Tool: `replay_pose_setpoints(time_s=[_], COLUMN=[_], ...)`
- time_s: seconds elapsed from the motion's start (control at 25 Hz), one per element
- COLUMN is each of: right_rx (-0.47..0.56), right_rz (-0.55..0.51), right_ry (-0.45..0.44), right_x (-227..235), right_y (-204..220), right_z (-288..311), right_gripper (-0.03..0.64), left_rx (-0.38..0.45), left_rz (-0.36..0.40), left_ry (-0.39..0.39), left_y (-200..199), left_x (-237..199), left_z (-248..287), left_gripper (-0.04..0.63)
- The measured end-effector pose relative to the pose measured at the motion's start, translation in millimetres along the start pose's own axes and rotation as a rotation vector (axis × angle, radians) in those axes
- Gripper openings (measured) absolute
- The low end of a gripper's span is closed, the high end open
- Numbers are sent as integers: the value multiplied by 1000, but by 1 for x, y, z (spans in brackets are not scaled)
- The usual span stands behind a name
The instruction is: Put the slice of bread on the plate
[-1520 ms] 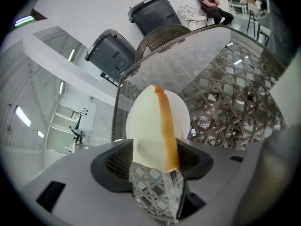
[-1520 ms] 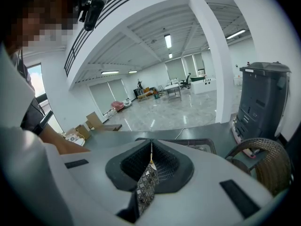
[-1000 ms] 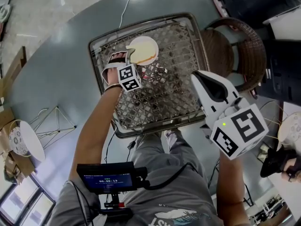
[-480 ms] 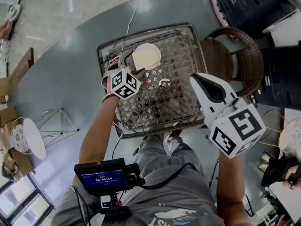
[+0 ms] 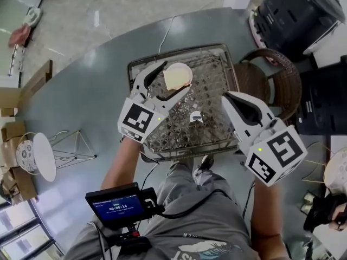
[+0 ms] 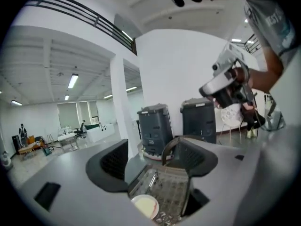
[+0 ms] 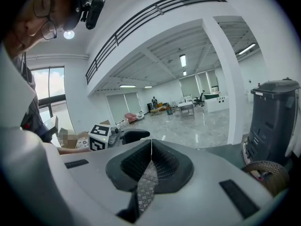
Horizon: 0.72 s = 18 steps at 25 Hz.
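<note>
A pale slice of bread [image 5: 175, 80] lies on a white plate [image 5: 185, 69] at the far left part of a wire tray [image 5: 217, 64]. My left gripper [image 5: 174, 78] hangs high above that plate. Its jaws have just closed a little but stand wide open, with nothing between them. In the left gripper view the plate [image 6: 146, 205] shows far below the left gripper [image 6: 155, 161]. My right gripper [image 5: 232, 99] hovers over the tray's right side, and in its own view the right gripper [image 7: 151, 145] has its tips meeting, shut on nothing.
The tray rests on a grey round table [image 5: 81, 91]. A small white object [image 5: 196, 117] lies on the tray's mesh. A wicker chair [image 5: 276, 80] and dark bins [image 5: 303, 10] stand to the right. A wire stand [image 5: 76, 145] and a white disc-shaped object [image 5: 38, 156] are at the left.
My left gripper has risen well above the plate and rolled; plate and bread stay on the tray. The right gripper has lifted slightly.
</note>
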State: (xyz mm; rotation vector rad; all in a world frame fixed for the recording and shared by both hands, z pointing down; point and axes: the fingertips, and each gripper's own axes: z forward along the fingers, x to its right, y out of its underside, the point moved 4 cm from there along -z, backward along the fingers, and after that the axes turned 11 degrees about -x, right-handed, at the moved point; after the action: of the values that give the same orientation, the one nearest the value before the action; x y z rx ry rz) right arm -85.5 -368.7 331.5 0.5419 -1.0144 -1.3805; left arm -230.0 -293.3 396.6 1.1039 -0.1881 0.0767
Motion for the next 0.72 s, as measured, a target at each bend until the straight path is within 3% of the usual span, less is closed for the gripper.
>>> replay_pose_setpoints(time_s=[0.24, 0.4, 0.72], right_rx=[103, 153, 213], right_rz=[-46, -87, -166], right_ry=[-63, -86, -92], right_x=[-31, -54, -84], right_y=[-21, -31, -37], right_z=[-42, -73, -127], right_gripper=[8, 6, 6], left_rx=[196, 278, 351], left_rz=[-100, -149, -156], left_ry=[50, 97, 70], left_y=[-76, -109, -142], left_x=[30, 54, 88], left_z=[-72, -110, -152], left_gripper=[6, 6, 6])
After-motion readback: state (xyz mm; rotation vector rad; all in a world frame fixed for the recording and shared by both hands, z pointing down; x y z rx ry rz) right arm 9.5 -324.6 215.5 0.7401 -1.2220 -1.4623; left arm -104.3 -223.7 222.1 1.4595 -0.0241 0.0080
